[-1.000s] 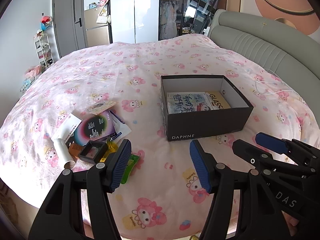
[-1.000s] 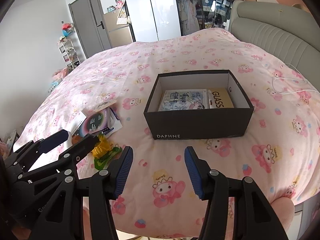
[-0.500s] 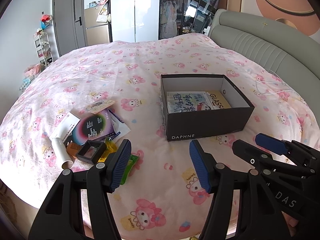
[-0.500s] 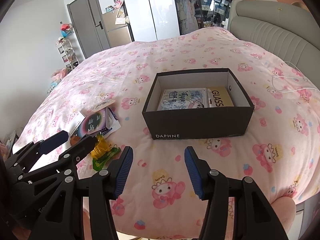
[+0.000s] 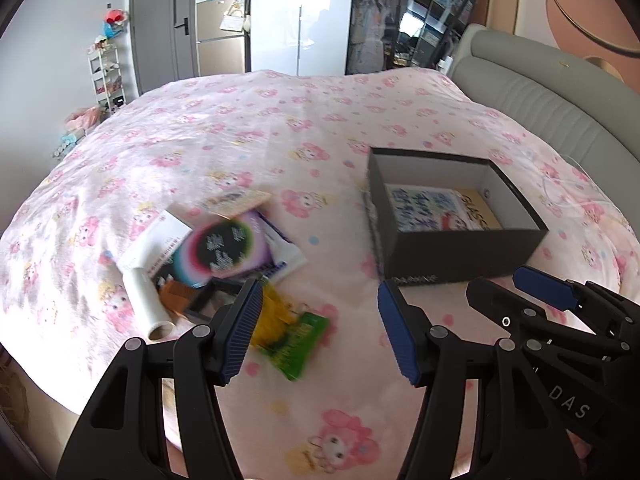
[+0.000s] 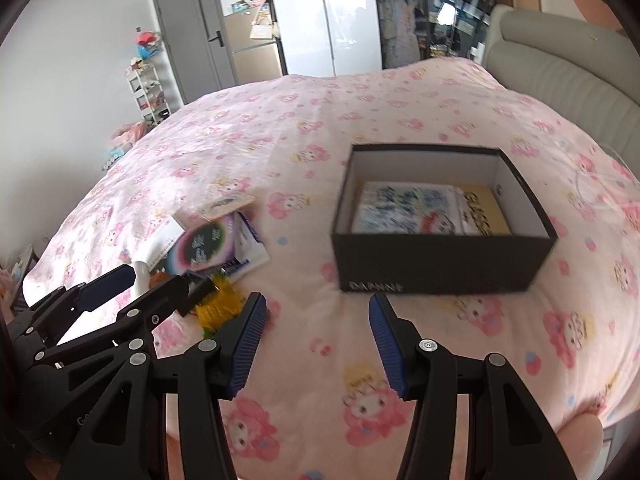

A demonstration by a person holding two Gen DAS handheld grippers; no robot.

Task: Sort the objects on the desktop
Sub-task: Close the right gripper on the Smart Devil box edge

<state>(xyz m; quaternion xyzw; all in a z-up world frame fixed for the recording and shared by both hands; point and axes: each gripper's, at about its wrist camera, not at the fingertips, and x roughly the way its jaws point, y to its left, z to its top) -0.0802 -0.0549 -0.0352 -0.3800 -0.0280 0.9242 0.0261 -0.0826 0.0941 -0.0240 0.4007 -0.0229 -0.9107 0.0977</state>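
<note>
A black shoe box (image 5: 460, 256) (image 6: 440, 264) stands open on the pink bedspread with printed packets lying flat inside. Left of it lies a loose pile: a dark round-patterned booklet (image 5: 224, 248) (image 6: 200, 248), a white roll (image 5: 146, 304), an orange comb (image 5: 176, 294), a small black frame (image 5: 208, 300) and a yellow-green packet (image 5: 292, 332) (image 6: 218, 308). My left gripper (image 5: 320, 328) hovers open above the bed, with the packet just beyond its left finger. My right gripper (image 6: 316, 340) is open over bare bedspread before the box, holding nothing.
A grey padded headboard (image 5: 552, 100) curves along the right. The bed's front edge (image 5: 80, 400) drops off near the pile. A white cable (image 5: 576, 184) lies on the cover right of the box. Wardrobes, a door and a shelf rack stand at the far wall.
Both grippers have shifted left toward the pile; the box now sits further right in both views. Jaw gaps look the same.
</note>
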